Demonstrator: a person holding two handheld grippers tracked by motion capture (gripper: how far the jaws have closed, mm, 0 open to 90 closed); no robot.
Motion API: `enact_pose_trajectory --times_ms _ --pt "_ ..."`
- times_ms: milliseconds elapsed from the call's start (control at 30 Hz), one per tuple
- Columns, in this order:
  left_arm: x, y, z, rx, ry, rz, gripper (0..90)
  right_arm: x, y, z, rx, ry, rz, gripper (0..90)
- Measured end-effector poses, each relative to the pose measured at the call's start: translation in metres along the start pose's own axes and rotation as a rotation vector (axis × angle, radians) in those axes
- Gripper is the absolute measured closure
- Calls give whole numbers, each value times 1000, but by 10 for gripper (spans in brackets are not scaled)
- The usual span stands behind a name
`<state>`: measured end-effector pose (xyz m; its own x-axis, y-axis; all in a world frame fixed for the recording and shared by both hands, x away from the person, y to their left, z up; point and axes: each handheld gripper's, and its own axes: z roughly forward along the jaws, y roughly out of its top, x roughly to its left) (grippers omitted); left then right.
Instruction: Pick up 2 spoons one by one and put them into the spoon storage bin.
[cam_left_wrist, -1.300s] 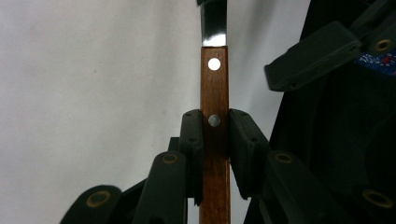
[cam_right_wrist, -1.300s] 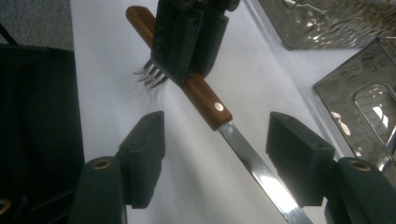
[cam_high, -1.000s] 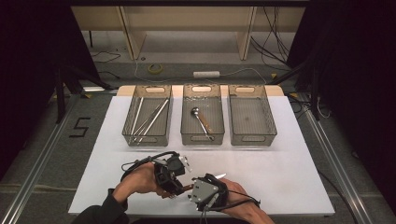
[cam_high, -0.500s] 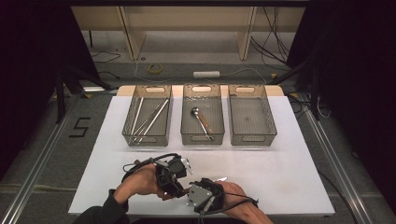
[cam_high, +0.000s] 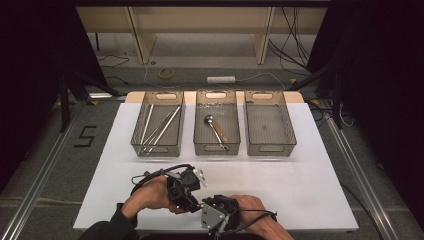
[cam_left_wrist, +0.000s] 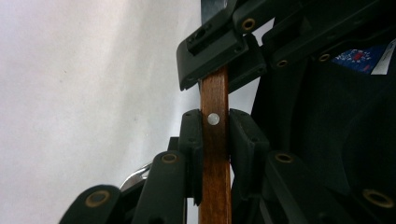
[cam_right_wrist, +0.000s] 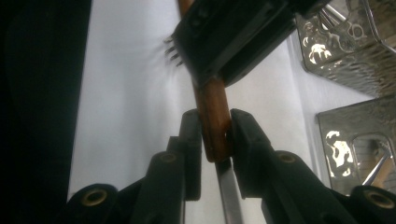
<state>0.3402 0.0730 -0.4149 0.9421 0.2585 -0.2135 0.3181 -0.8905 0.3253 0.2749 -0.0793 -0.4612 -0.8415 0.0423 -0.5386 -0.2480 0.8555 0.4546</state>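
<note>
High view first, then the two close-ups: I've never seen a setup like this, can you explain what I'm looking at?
A person sits at a white table and holds a hand-operated two-jaw gripper in each hand. The high view looks down from above the person. Each close-up comes from a camera riding on one gripper, looking along its black jaws. At the back of the table stand three clear trays: the left tray holds long metal utensils, and the middle tray holds a spoon. The left gripper clamps a wooden-handled fork. The right gripper has just been closing its jaws, and they now press on the end of the same handle.
</note>
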Motion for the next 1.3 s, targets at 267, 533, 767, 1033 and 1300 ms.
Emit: enact_pose_trajectory --times_ms 267,533,767,1033,1300 --pt "1 0 -5 -54 36 -9 688 -1 -2 -1 14 -5 -35 791" --pt "4 -5 -22 -174 110 -43 374 -5 -10 -3 35 -15 -24 792" --pt "8 -13 -37 -293 188 -71 257 -15 -18 -9 47 -28 -36 792" --pt "12 -26 -50 -391 241 -101 219 -22 -28 -15 34 -60 63 792" --pt "17 -40 -57 -472 286 -142 211 -31 -38 -21 25 -68 122 792"
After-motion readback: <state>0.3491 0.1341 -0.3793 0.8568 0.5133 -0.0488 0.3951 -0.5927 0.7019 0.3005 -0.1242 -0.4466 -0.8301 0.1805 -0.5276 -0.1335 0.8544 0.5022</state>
